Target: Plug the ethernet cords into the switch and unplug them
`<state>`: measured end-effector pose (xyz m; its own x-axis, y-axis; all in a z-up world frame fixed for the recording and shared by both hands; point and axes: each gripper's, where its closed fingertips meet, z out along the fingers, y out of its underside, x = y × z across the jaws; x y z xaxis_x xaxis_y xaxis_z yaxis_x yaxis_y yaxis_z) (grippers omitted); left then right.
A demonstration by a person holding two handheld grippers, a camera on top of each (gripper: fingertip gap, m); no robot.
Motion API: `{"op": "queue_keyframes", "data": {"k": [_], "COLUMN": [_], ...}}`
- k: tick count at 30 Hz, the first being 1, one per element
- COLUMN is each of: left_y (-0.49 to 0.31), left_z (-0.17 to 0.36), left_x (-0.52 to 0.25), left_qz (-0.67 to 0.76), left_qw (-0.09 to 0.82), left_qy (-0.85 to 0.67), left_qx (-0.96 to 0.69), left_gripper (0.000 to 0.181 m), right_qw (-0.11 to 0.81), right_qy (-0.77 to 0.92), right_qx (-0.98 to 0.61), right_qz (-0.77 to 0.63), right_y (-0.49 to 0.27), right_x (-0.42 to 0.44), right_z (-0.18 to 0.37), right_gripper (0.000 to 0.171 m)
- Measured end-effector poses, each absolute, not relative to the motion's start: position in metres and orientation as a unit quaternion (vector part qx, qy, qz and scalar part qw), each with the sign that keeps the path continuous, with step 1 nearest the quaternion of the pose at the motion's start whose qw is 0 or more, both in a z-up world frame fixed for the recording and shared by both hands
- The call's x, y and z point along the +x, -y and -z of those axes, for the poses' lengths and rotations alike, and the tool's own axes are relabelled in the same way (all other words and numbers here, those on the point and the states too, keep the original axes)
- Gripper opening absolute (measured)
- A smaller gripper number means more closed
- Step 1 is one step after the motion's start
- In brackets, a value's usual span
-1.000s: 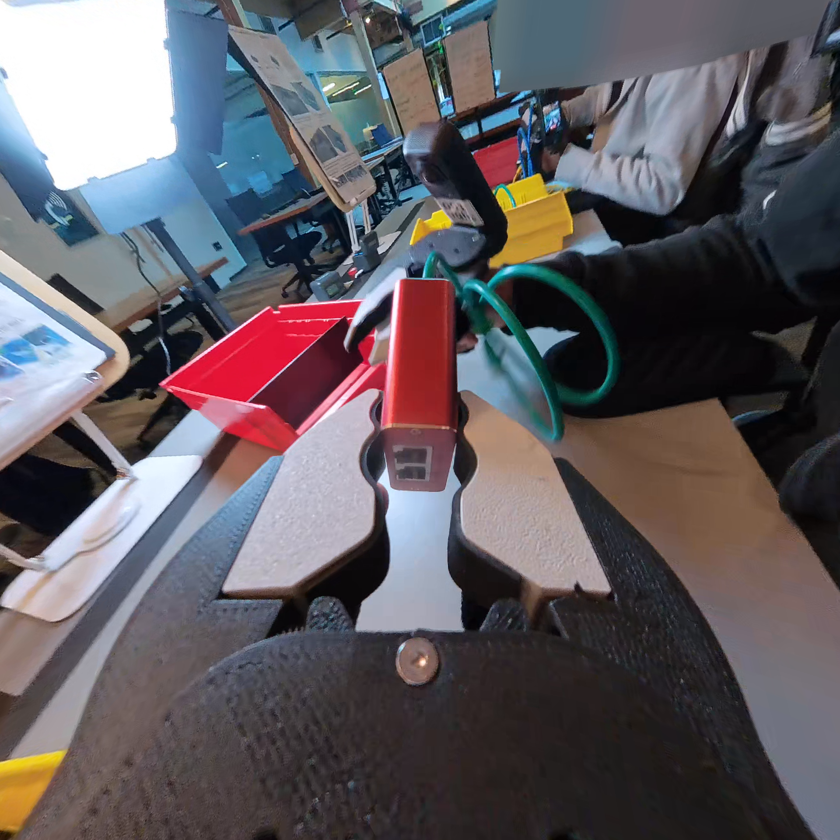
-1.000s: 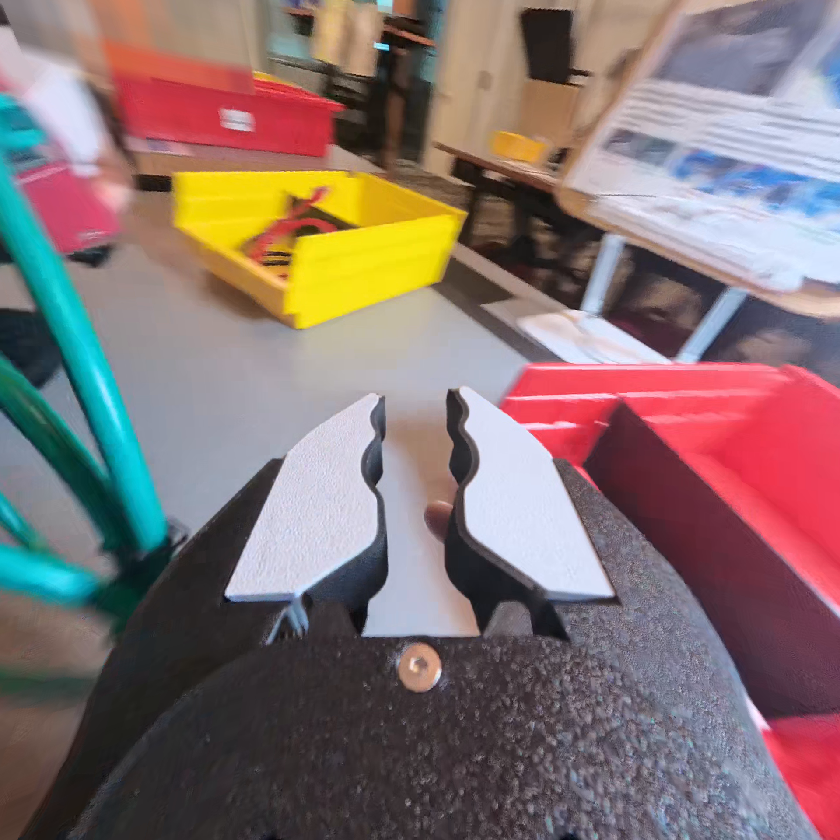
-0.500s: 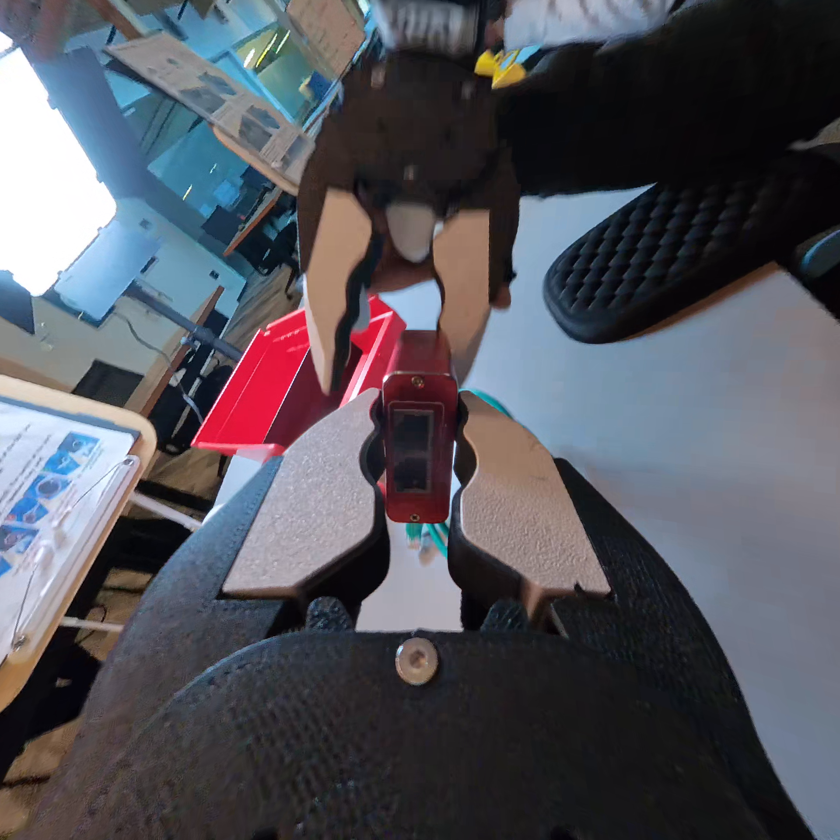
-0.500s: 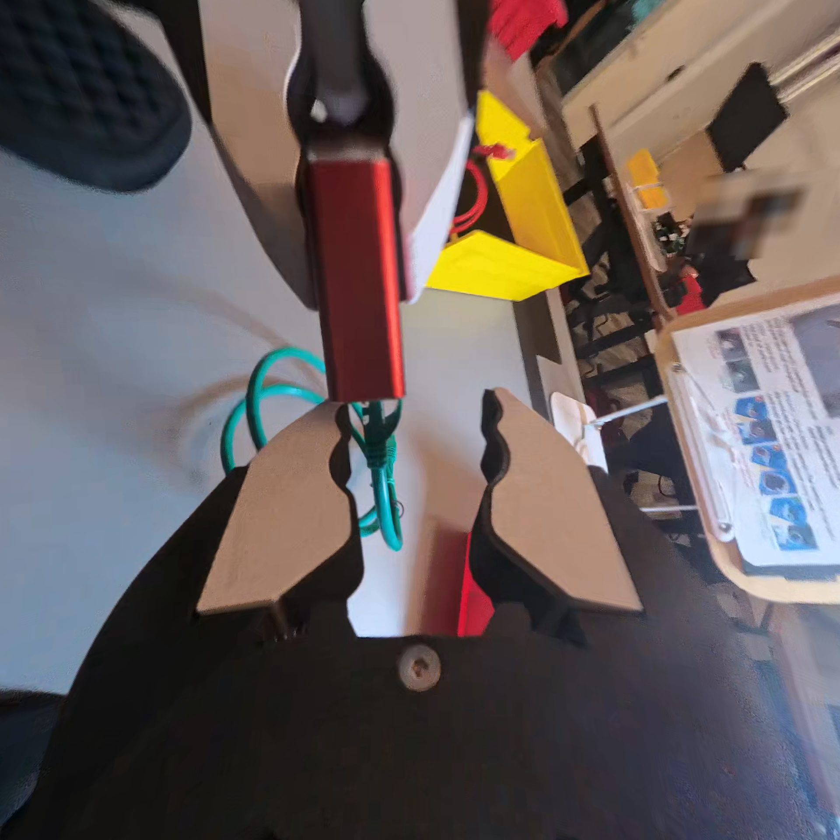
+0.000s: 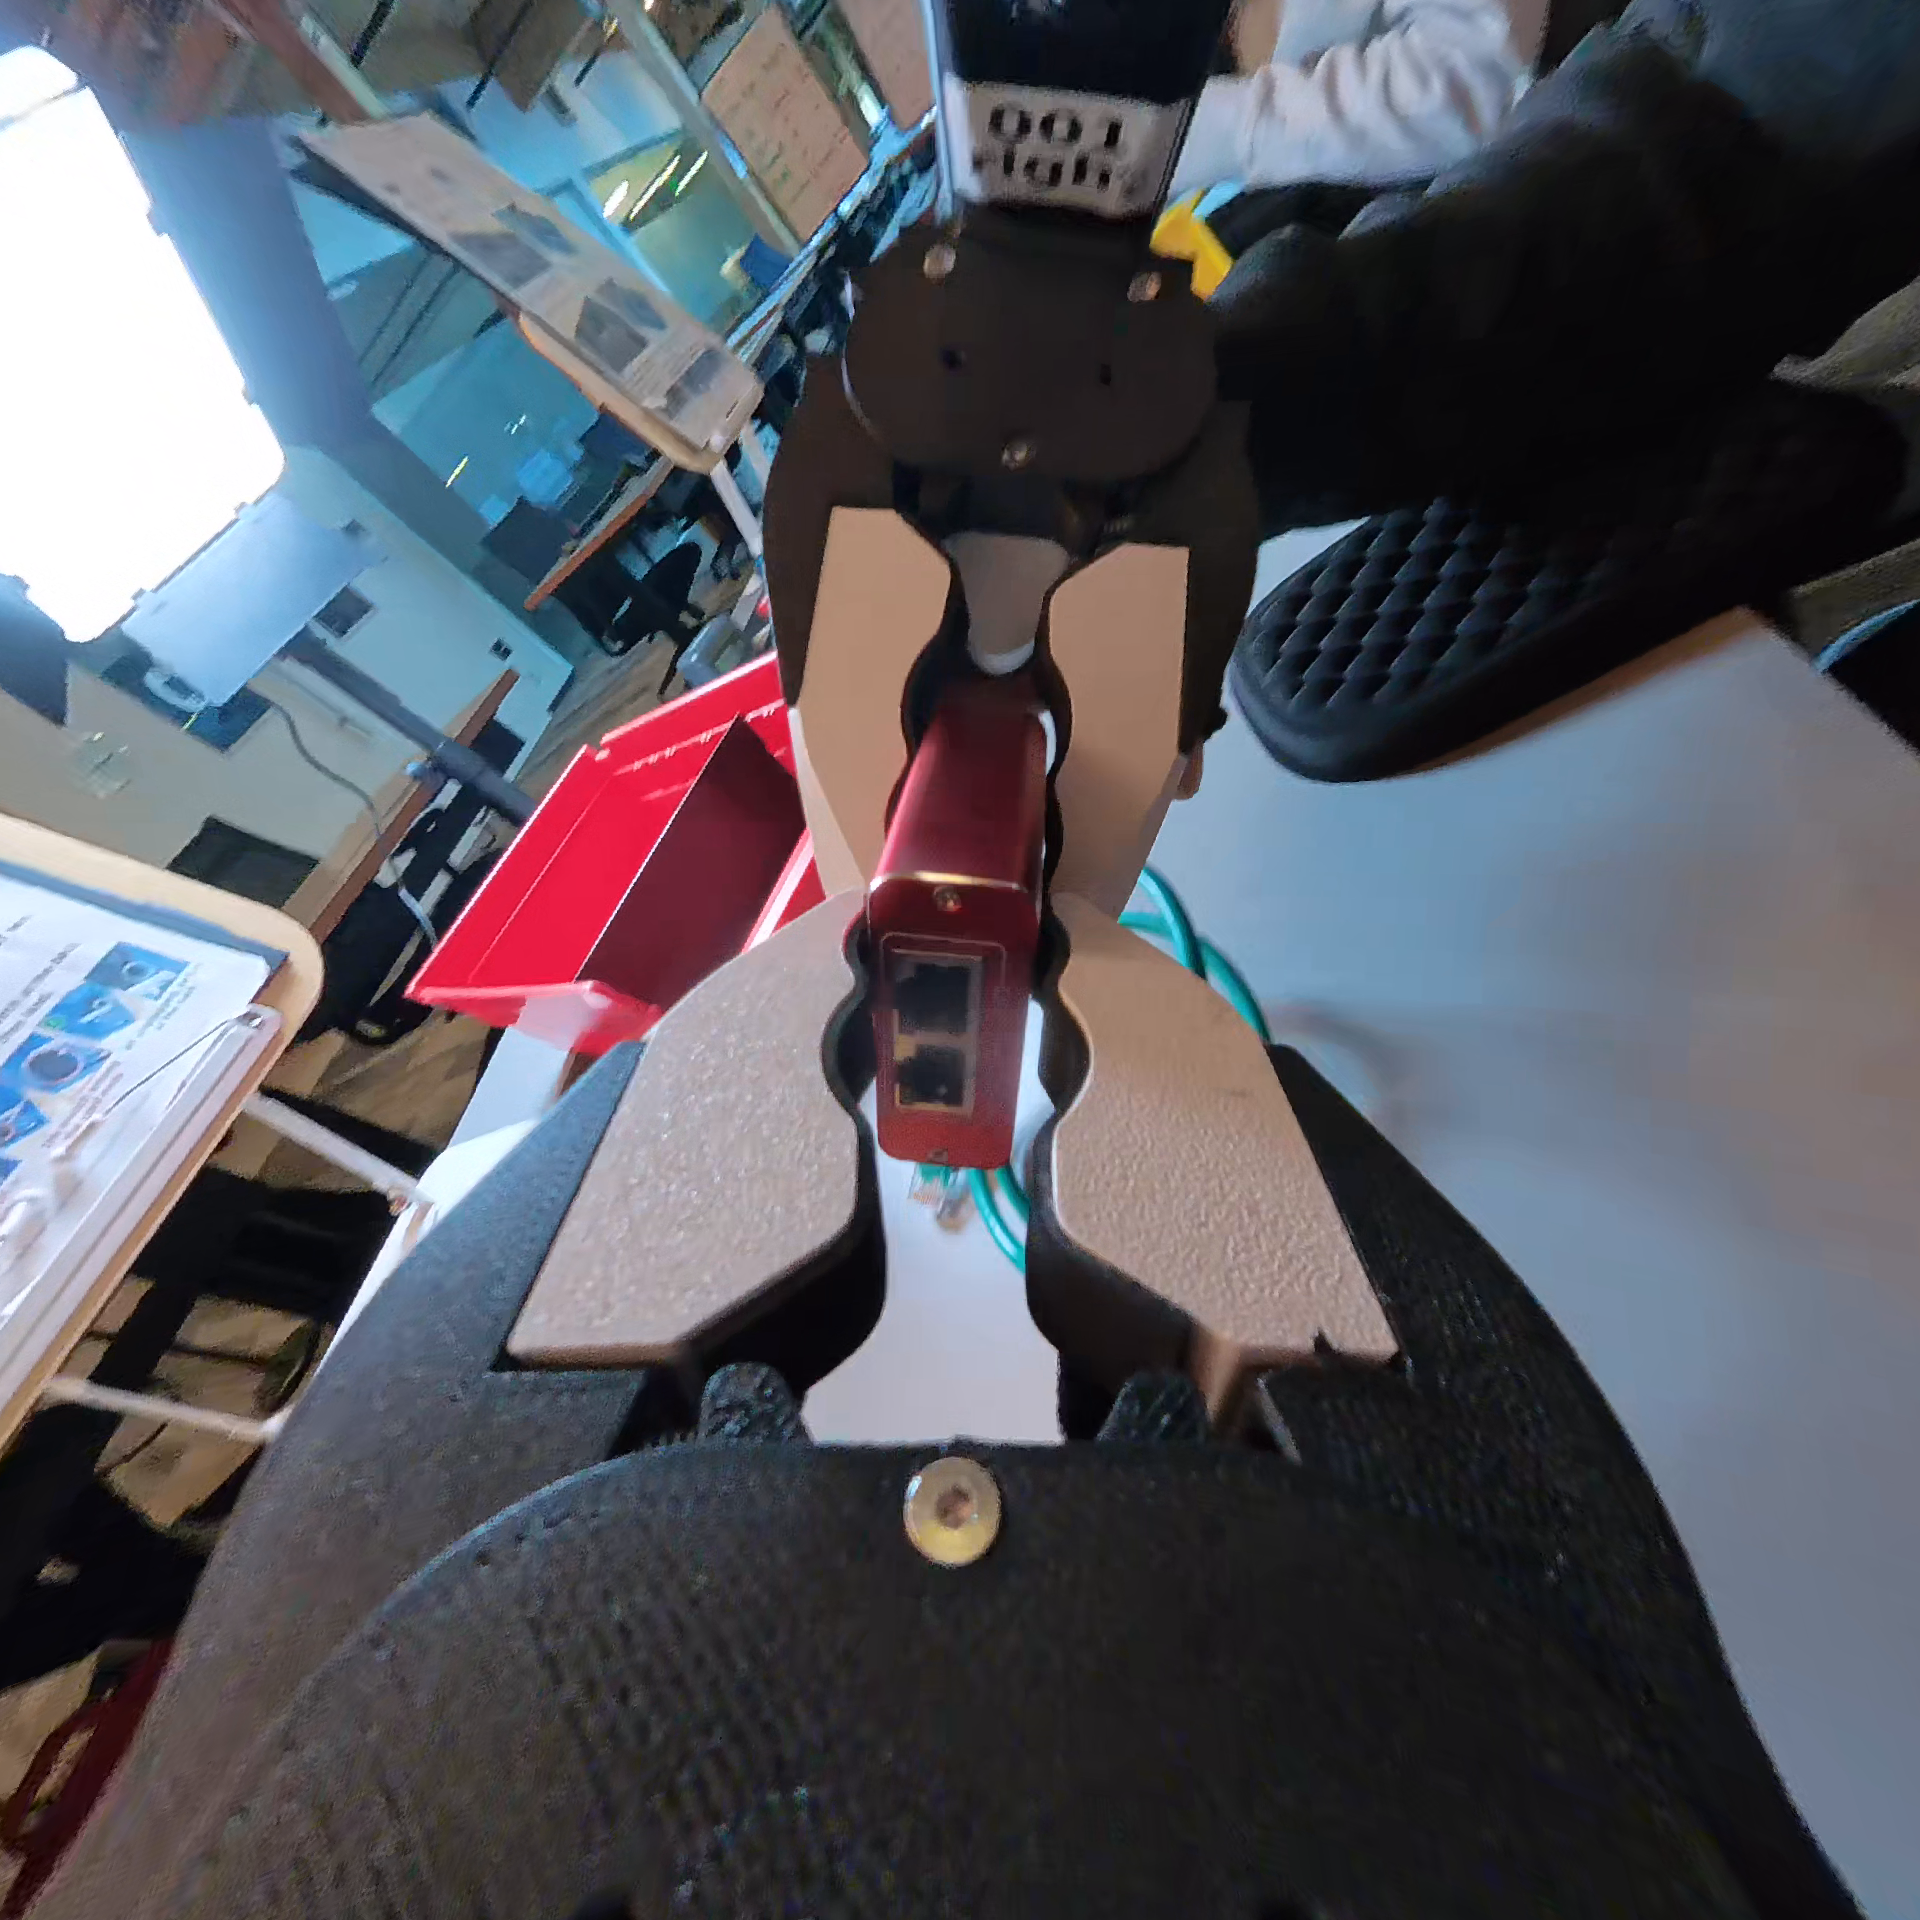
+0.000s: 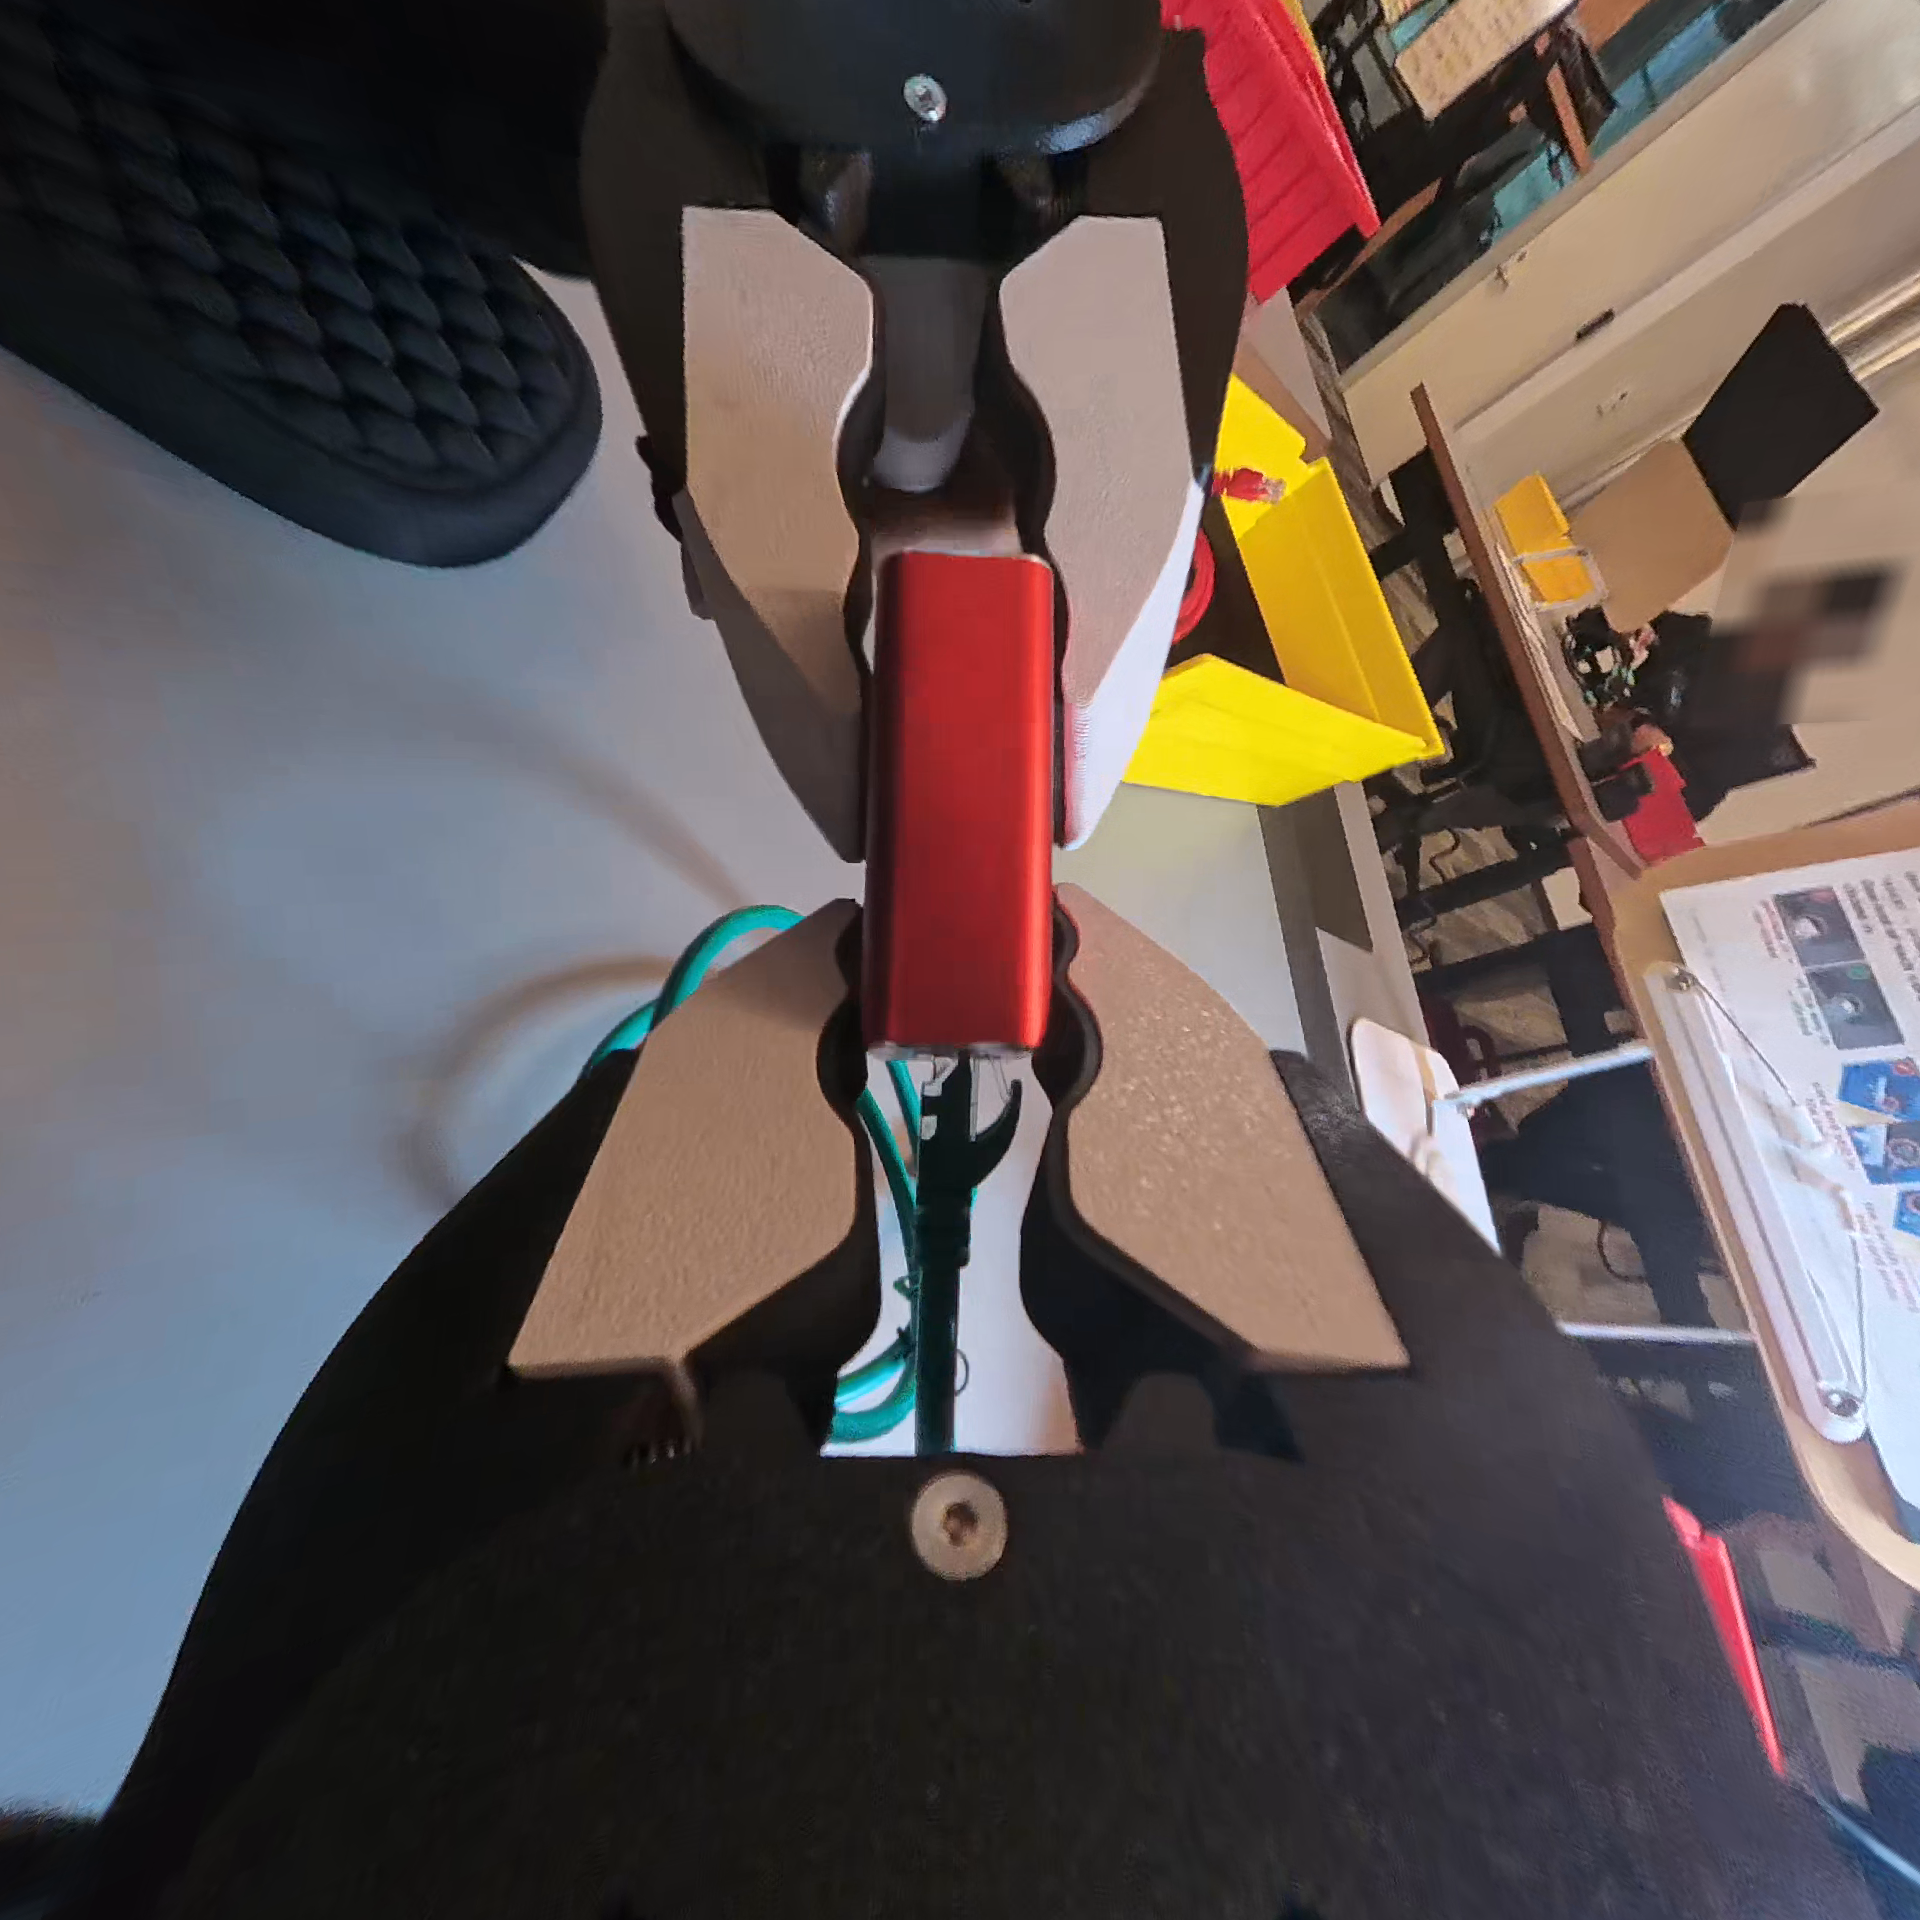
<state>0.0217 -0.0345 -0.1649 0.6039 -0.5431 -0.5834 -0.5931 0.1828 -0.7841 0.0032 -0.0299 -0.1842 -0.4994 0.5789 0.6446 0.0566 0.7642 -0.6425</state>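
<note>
Gripping both ends now: right claw (image 6: 956, 997), apart half a second ago, has shut on the switch's (image 6: 958, 800) end, while the left claw (image 5: 951, 1023) stays clamped on the two-port end. Switch is held aloft between them; both ports look empty. Green cord (image 5: 1195, 951) lies loose on the worktop (image 5: 1558, 987) below, plug free. Judgement: handover under way, plugging not started. Red bin (image 5: 634, 894) left of the left claw looks empty; yellow bin (image 6: 1309, 665) right of the right claw holds a red cord.
</note>
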Motion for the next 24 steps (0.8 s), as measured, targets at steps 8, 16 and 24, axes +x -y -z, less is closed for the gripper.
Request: {"op": "queue_keyframes", "data": {"k": [8, 16, 24], "left_y": [0.032, 0.039, 0.039], "left_z": [0.174, 0.175, 0.173], "left_x": [0.017, 0.022, 0.019], "left_qz": [-0.083, -0.105, -0.066], "left_qw": [0.609, 0.609, 0.615], "left_qy": [-0.468, -0.492, -0.460], "left_qx": [-0.635, -0.613, -0.637], "left_gripper": [0.027, 0.027, 0.029], "right_qw": [0.490, 0.509, 0.527], "right_qy": [0.814, 0.811, 0.805], "right_qx": [-0.184, -0.127, -0.132], "right_qz": [-0.252, -0.258, -0.240], "right_y": [0.028, 0.041, 0.041], "right_x": [0.005, 0.015, 0.012], "right_z": [0.187, 0.182, 0.178], "right_gripper": [0.028, 0.031, 0.028]}}
